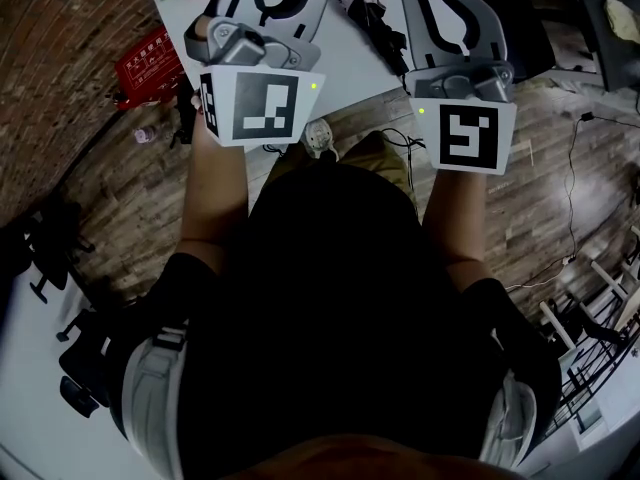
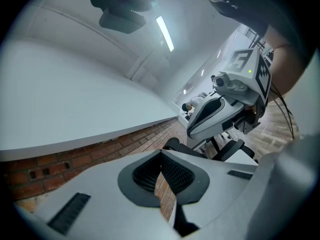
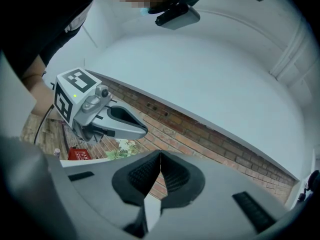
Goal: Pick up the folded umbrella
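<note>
While the left claw [image 2: 161, 153] and right claw [image 3: 160, 154] are pressed together on nothing, the folded umbrella [image 1: 378, 18] lies on the tabletop [image 1: 345, 66] between them. It is probably light, soft cloth over stiff ribs, and best pinched mid-bundle.

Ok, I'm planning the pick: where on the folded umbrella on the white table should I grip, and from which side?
Probably its slim middle, jaws across the width. The folded umbrella lies flat on the white table, its length running roughly away from you, just left of the right hand-held gripper. Come from that right side, opening the shut jaws first.
</note>
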The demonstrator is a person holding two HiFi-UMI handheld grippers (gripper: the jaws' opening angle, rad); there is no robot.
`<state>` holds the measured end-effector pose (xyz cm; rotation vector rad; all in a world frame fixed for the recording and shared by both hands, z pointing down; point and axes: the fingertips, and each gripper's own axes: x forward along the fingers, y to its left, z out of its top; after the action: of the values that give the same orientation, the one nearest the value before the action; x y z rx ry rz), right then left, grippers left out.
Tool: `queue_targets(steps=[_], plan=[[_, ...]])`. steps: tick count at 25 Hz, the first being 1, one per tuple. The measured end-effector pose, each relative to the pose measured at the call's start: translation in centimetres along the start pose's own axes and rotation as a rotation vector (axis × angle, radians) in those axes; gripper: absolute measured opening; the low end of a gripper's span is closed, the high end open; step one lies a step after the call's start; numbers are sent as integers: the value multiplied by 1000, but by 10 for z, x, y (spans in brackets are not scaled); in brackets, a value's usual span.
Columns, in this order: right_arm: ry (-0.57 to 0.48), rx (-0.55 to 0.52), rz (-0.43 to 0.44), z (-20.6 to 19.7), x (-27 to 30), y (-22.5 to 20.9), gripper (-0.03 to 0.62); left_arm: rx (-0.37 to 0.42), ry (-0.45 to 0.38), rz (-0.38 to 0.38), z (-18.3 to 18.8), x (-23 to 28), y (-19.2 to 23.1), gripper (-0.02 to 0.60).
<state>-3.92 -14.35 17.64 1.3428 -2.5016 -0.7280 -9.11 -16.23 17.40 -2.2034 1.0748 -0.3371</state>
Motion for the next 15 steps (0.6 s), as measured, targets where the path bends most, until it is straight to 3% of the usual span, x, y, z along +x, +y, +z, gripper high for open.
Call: queue_targets(steps=[11, 15], plan=[[39, -3, -1, -15, 9, 0, 29, -31, 0, -19, -17, 13, 0, 11], [33, 2, 7, -18, 13, 0, 29, -1, 24, -45, -33, 14, -10, 12]])
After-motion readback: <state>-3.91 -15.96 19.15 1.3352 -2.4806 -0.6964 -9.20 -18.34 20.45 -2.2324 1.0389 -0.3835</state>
